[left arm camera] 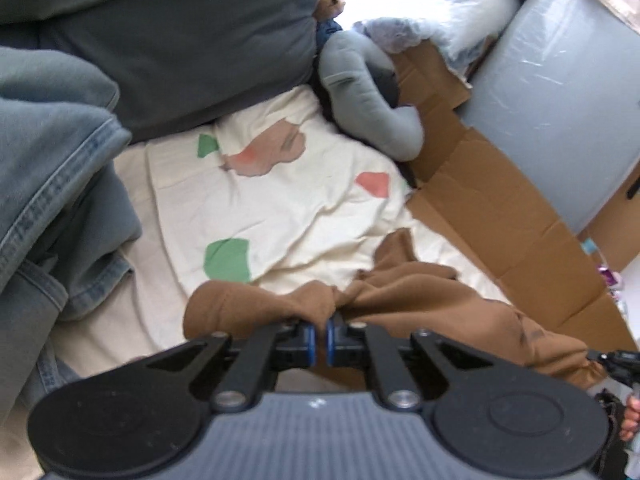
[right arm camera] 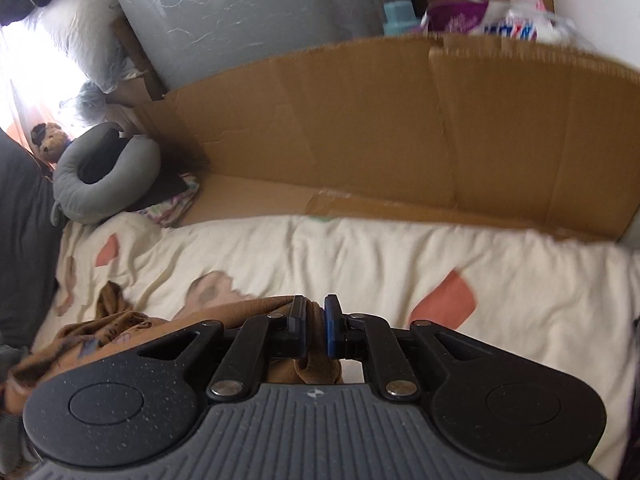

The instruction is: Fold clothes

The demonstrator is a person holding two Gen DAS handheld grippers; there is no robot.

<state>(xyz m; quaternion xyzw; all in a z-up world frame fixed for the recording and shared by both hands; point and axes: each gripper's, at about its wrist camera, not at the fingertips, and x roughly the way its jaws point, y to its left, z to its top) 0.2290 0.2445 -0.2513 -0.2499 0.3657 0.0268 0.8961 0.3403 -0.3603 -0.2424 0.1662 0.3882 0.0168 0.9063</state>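
**Two grippers clamped on one brown garment**

Two views are given around a cream blanket (left arm camera: 320, 208) printed with green and pink patches. Beyond the blanket, flattened cardboard (right arm camera: 360, 120) is propped; no writing on it can be read. At the blanket's near edge, a brown garment (left arm camera: 420, 292) is bunched. Its cloth is pinched by the left gripper (left arm camera: 321, 338), jaws nearly closed. Another fold is grasped by the right gripper (right arm camera: 314, 330).
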